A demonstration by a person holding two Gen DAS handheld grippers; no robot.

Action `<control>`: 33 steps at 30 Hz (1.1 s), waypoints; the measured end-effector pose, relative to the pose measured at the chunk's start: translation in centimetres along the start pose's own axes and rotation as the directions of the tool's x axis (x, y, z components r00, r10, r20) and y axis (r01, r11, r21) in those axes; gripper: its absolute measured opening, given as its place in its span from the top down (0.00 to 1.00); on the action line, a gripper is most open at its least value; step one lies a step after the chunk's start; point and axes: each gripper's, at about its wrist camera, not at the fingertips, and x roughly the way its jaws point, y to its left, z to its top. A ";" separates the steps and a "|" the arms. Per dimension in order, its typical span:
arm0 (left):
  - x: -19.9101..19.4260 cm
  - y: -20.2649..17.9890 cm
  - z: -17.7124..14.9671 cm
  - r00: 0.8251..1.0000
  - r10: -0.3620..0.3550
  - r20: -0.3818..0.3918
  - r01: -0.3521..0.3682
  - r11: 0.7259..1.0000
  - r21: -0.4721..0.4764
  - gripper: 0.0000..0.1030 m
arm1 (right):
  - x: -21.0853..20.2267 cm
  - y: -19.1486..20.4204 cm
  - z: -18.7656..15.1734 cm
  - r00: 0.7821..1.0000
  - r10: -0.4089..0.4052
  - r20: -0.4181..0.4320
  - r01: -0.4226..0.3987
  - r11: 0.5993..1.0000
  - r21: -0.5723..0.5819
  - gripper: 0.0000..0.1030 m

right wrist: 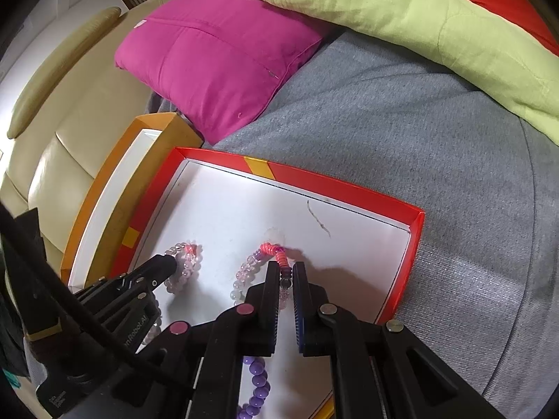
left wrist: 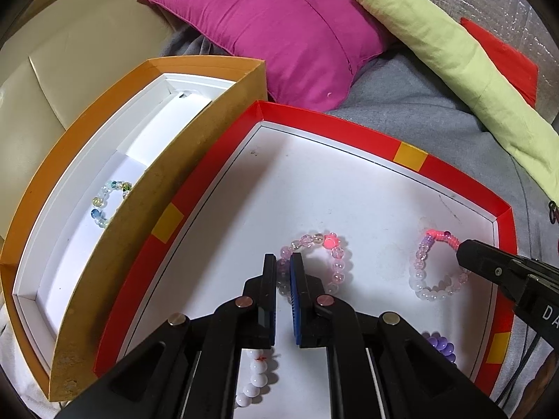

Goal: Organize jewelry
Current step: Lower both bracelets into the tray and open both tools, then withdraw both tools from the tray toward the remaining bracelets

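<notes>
**Mia:** Where are the bead bracelets?

**Dad:** Most lie in the flat red cardboard tray with the white floor (left wrist: 412,160). One blue and green glass bead bracelet (left wrist: 110,202) is already in the deep orange cardboard box (left wrist: 115,230) just beside it.

**Mia:** What is the left gripper (left wrist: 283,262) doing?

**Dad:** Its fingers are close together, pinching the side of the pale pink clear bead bracelet (left wrist: 328,262). The right gripper (right wrist: 286,272) is narrow too, nipping the pink and purple bracelet with the coral band (right wrist: 276,255).

**Mia:** What could go wrong?

**Dad:** The beads are round and smooth. Each grip catches only a bead or two, so I think a bracelet could slip out when lifted and drop on the grey cloth (right wrist: 401,132). The orange box wall is tall, so a hanging loop might catch on it. Also the white bead bracelet (left wrist: 256,377) and the purple bead bracelet (right wrist: 258,384) lie under the grippers and could get bumped.
</notes>
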 end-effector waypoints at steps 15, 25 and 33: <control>-0.9 0.4 0.8 0.999 0.033 0.013 -0.032 0.999 -0.023 0.60 | -0.2 0.0 0.0 1.000 -0.012 -0.003 0.012 1.000 -0.008 0.90; -5.1 1.4 0.6 0.994 0.024 0.103 -0.015 0.996 -0.092 0.37 | -4.5 0.2 -0.2 0.995 -0.023 0.095 0.025 0.999 -0.021 0.30; -8.2 -1.0 -0.8 0.988 0.025 0.150 -0.014 0.997 -0.074 0.33 | -8.9 -2.9 -2.4 0.964 -0.187 0.191 0.189 0.982 0.004 0.19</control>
